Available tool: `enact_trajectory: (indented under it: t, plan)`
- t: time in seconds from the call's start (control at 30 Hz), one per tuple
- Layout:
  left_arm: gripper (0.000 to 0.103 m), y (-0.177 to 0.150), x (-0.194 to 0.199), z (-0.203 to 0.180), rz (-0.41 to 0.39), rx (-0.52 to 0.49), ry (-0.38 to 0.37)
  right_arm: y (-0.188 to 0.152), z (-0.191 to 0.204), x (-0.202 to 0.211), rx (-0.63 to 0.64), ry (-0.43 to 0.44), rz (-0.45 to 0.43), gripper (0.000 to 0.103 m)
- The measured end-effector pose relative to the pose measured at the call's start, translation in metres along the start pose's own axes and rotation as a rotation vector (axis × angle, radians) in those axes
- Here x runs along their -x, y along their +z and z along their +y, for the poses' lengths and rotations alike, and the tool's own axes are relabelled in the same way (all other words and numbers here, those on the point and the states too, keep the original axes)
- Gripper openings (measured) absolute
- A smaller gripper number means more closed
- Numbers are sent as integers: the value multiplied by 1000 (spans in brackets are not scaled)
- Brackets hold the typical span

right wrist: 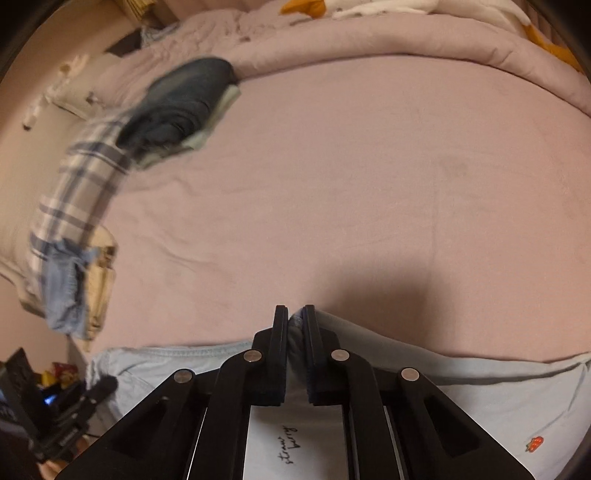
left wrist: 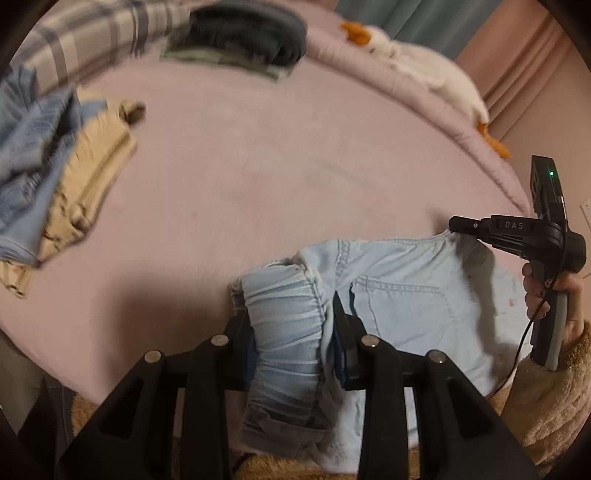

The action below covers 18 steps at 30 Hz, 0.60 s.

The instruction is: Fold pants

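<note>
In the left wrist view, the light blue pants (left wrist: 399,295) are seen lying at the near edge of the pink bed (left wrist: 277,177), from about 6 o'clock toward 4 o'clock. Their gathered elastic waistband (left wrist: 284,325) is clamped between the jaws of the left gripper (left wrist: 291,317), with fabric bunched in the gap. At 3 o'clock, the right gripper (left wrist: 458,224) is held by a hand (left wrist: 554,299), its tip pinched onto the far edge of the pants. A pile of blue and beige clothes (left wrist: 55,184) is seen at 9 o'clock, a dark folded stack (left wrist: 251,37) at 12 o'clock, a plaid cloth (left wrist: 103,33) at 11 o'clock, and a white plush toy (left wrist: 424,70) at 1 o'clock.

In the right wrist view, the right gripper (right wrist: 295,317) is seen at 6 o'clock, its jaws nearly together with a thin fold of the pants (right wrist: 498,398) caught between them. The pants are spread along the bottom, from 8 o'clock to 4 o'clock, and a small red motif (right wrist: 534,443) is shown on them at 4 o'clock. The left gripper (right wrist: 99,387) is partly seen at 8 o'clock, at the pants' edge. The dark stack (right wrist: 177,107) is placed at 11 o'clock on the bed (right wrist: 332,184), the plaid cloth (right wrist: 81,177) at 10 o'clock.
</note>
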State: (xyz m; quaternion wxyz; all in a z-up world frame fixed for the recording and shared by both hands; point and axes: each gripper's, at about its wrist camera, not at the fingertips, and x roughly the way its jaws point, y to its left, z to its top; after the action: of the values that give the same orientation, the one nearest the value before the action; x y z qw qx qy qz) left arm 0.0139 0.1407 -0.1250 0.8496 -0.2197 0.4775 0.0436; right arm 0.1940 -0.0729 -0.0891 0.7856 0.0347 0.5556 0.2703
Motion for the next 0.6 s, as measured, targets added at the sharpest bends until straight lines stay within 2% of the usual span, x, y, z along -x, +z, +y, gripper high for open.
enact_trajectory:
  t: [0.1, 0.2, 0.27, 0.3, 0.33, 0.37, 0.4, 0.43, 0.5, 0.6]
  plan:
    - [37, -3, -2, 1, 2, 0, 3, 0, -8, -26, -36, -32, 42, 8]
    - [42, -5, 0, 4, 6, 18, 3, 1, -1, -30, -37, -38, 21, 6]
    - [51, -5, 2, 3, 27, 13, 11, 2, 1, -29, -34, -47, 6, 6]
    - [66, -4, 5, 2, 44, 13, 40, 2, 1, -27, -30, -58, -8, 6]
    - [73, -3, 10, 2, 53, 15, 78, 1, 0, -23, -30, -69, -20, 6]
    - [72, 0, 17, 0, 45, 8, 89, -1, -2, -16, -35, -67, -24, 8]
    - [72, 1, 26, -2, 28, 1, 78, -3, -6, -7, -45, -55, -40, 19]
    - [74, 5, 37, -5, 3, 0, 57, -4, -8, 1, -60, -55, -66, 26]
    - [79, 14, 55, -14, -42, 11, 22, -11, -24, 27, -90, -73, -123, 50]
    - [81, 29, 66, -47, -89, -39, -48, -29, -67, 73, -171, -93, -203, 54]
